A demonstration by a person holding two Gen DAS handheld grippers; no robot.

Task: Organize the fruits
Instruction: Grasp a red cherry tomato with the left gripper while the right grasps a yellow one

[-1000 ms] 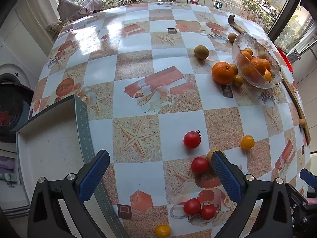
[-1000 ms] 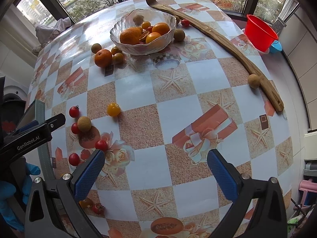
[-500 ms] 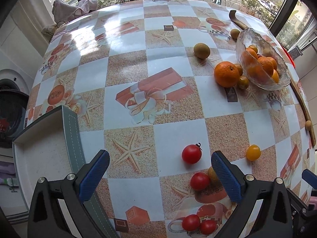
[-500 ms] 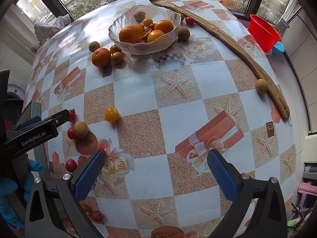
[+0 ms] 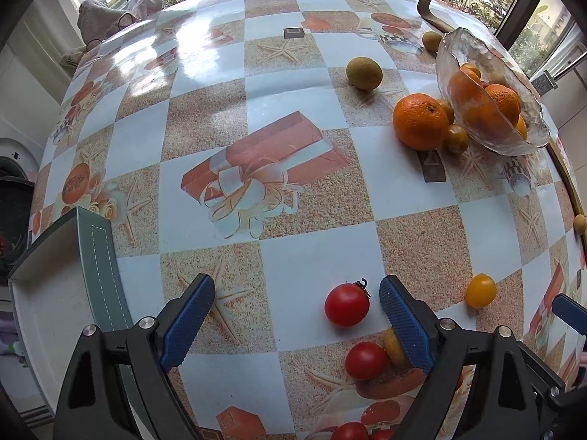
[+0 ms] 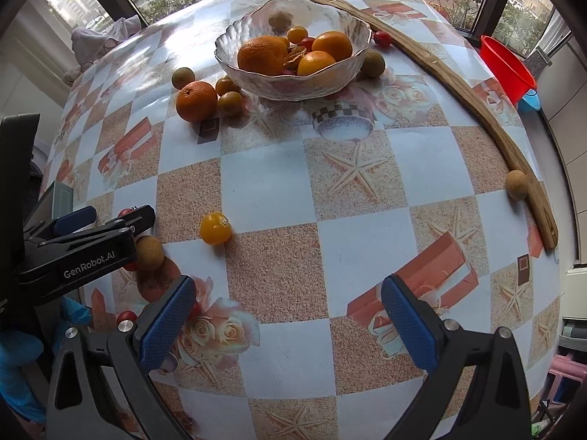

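Observation:
My left gripper (image 5: 297, 315) is open, low over the table; a red cherry tomato (image 5: 346, 304) lies between its fingers near the right one. Another red tomato (image 5: 366, 360) and a yellowish fruit (image 5: 393, 344) lie just behind the right finger. A yellow tomato (image 5: 480, 290) sits to the right, also in the right wrist view (image 6: 215, 228). The glass bowl (image 6: 293, 90) holds oranges and small fruits. A loose orange (image 5: 420, 121) lies beside it. My right gripper (image 6: 288, 315) is open and empty above the tablecloth. The left gripper shows at the left of the right wrist view (image 6: 106, 233).
A wooden strip (image 6: 473, 102) curves along the table's right edge with a brown fruit (image 6: 516, 184) against it. A grey-edged tray (image 5: 99, 275) sits at the left corner. A green-brown fruit (image 5: 364, 73) lies mid-table. A red bucket (image 6: 506, 69) stands beyond the edge.
My left gripper has moved forward and lower, so the red tomato now lies between its fingers. My right gripper has advanced a little toward the bowl.

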